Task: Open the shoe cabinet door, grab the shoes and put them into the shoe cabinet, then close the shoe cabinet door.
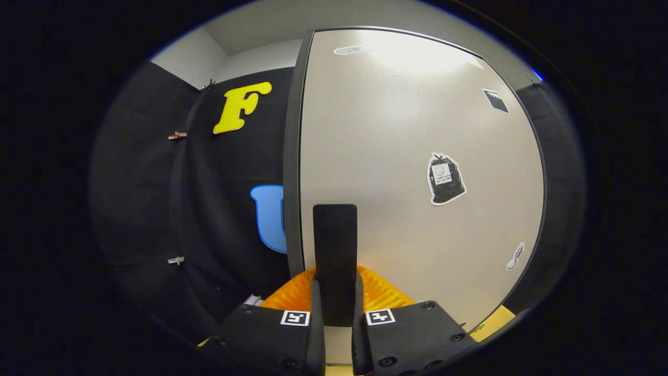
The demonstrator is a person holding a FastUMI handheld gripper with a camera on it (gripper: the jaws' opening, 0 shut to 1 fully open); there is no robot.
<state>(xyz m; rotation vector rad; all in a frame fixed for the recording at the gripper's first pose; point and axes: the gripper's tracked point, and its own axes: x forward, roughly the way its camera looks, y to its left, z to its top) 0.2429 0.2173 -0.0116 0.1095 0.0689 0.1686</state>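
My tool (336, 300) is clamped tight on the flat black door handle (335, 250), both fingers pressing it. The pale beige shoe cabinet door (417, 172) stands right ahead. If I pull off-line, I'd say that slim handle could slip free.

Pale wooden surface (498, 317) — shoe cabinet (417, 172) upright.
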